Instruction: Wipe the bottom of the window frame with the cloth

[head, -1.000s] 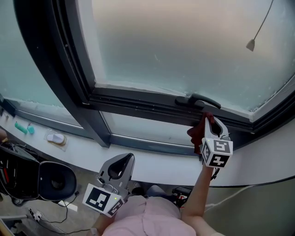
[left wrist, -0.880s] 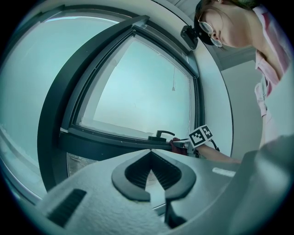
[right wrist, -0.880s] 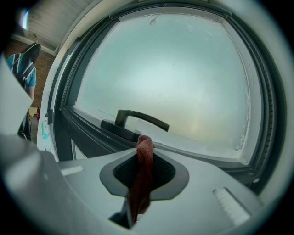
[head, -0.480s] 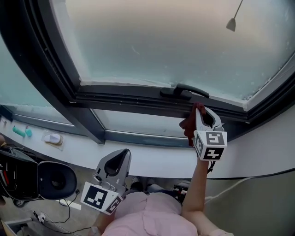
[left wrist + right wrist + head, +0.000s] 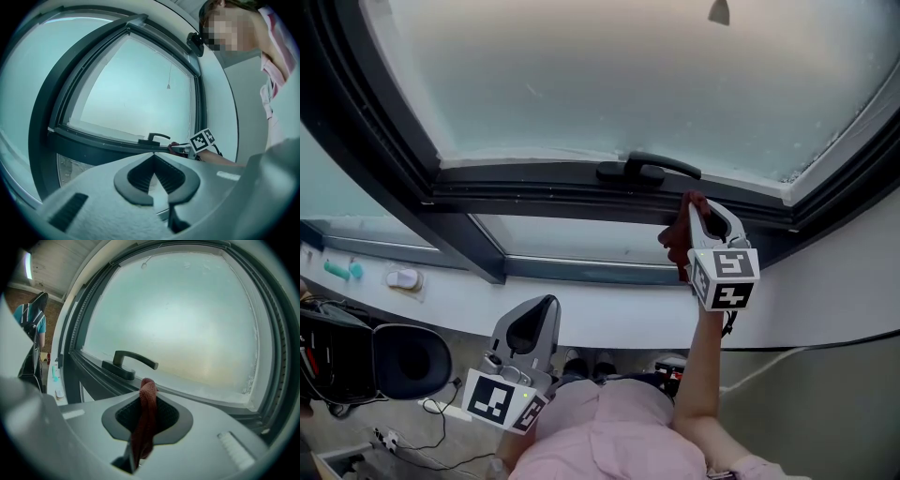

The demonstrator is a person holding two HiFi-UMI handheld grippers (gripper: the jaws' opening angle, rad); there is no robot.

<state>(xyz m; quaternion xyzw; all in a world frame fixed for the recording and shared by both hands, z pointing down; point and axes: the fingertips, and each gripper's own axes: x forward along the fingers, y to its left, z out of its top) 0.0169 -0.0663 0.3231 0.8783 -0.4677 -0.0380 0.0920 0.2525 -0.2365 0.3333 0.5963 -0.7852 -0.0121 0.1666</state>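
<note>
Red cloth [image 5: 146, 413] pinched tight in my R tongs [image 5: 701, 208], up at bottom rail of dark window frame [image 5: 544, 199], just right of lever handle [image 5: 645, 170]; contact unclear. L tongs [image 5: 153, 157] closed on nothing, low, well apart from frame.

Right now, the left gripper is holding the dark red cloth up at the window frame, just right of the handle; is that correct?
Not quite: the right gripper holds the dark red cloth at the window frame, just right of the handle, as the right gripper view shows.
</note>
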